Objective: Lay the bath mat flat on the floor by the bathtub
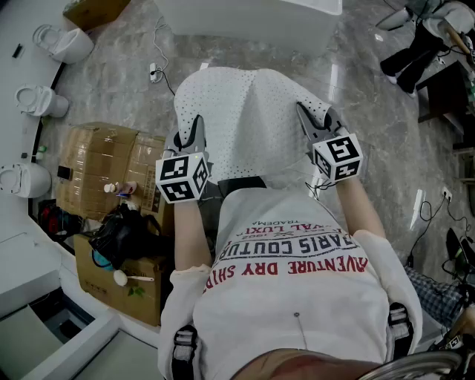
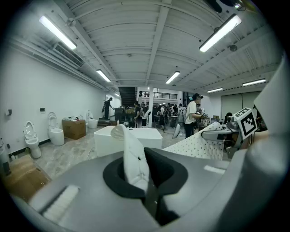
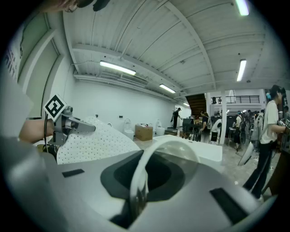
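The mat (image 1: 249, 119), white and full of small holes, hangs in the air in front of the person, spread between the two grippers. Its far edge falls toward the floor (image 1: 371, 96), a little before the tub (image 1: 245, 15). The left gripper (image 1: 197, 128) is clenched on the near left corner; in its own view a white fold (image 2: 133, 158) of the mat stands pinched between the closed jaws. The right gripper (image 1: 304, 115) grasps the near right corner in the same way, with a curled edge (image 3: 142, 176) caught between its jaws. The step in hand seems to be the lowering. To do it well, the person should probably bring both grippers down at the same pace and well apart, so that the mat is stretched and does not sag in the middle. It is better that the far edge touches the floor first, beside the tub and parallel to its side, and that the near edge is then drawn back and set down. The jaws should open only when the corners lie on the floor; otherwise a corner may fold under. A cable (image 1: 158, 70) lies on the floor at the left, so the mat should land clear of it.
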### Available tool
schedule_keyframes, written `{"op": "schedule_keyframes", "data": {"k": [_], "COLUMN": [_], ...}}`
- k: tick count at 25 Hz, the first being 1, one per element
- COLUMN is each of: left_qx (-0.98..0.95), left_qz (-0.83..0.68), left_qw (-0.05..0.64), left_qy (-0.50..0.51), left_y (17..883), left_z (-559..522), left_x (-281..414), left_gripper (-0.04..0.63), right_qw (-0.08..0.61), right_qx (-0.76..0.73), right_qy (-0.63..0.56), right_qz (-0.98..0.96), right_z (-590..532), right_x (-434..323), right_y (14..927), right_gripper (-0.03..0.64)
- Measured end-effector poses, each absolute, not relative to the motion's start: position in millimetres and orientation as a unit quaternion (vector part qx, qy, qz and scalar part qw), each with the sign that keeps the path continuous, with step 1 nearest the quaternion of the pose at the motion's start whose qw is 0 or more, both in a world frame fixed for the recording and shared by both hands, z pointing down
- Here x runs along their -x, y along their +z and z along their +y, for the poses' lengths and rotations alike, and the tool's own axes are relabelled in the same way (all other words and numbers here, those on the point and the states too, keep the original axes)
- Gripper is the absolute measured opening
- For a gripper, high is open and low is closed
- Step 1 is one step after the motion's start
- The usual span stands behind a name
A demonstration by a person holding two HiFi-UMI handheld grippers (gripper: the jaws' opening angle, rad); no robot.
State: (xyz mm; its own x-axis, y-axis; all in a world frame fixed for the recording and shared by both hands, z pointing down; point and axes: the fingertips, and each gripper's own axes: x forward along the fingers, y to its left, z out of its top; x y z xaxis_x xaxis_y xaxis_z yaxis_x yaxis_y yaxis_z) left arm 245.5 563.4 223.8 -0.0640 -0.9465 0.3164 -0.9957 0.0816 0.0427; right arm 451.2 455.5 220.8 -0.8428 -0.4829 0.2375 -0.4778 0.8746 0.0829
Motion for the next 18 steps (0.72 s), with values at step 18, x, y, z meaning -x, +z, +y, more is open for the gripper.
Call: {"op": "schedule_keyframes", "data": {"k": [18], "left_qx": [-0.665], "left_qz": [-0.721], "left_qw": [0.161], "left_qy": [0.113], "left_y": [241], "left_z": [529], "left_x": [-247], "left_gripper": [0.023], "right_qw": [0.131], "right_qx": [-0.258], "right_qy": [0.045], "right_qz": [-0.956], "right_z": [421], "right_x": [-456], "right_y": [238], "right_gripper": [0.017]}}
